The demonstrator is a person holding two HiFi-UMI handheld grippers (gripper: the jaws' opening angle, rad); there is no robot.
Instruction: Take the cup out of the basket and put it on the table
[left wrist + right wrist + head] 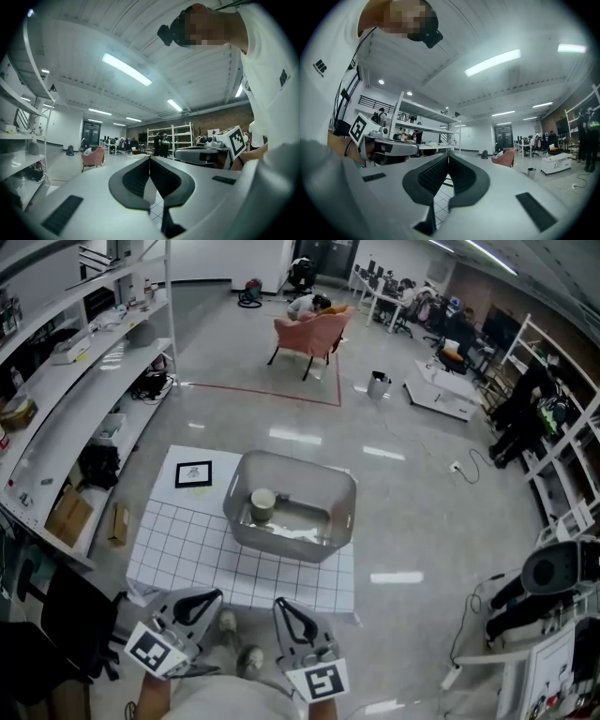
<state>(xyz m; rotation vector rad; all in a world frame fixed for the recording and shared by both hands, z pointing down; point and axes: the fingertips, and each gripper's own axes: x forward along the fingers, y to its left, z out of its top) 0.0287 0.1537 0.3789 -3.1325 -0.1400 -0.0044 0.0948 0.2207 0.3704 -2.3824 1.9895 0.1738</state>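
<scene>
A pale cup (262,503) stands upright inside a grey plastic basket (342,518), at the basket's left side. The basket rests on a low table (187,549) covered by a white sheet with a black grid. Both grippers are held low, in front of the table's near edge and short of the basket. The left gripper (214,595) is shut with nothing in it, its jaws touching in the left gripper view (149,159). My right gripper (278,603) is shut and empty too, jaws together in the right gripper view (448,156). Both point upward and forward.
A black-framed marker card (194,474) lies on the table's far left corner. Long white shelves (84,381) run along the left. A pink armchair (311,334) stands far back. Cables and equipment (553,577) sit at the right, on the grey floor.
</scene>
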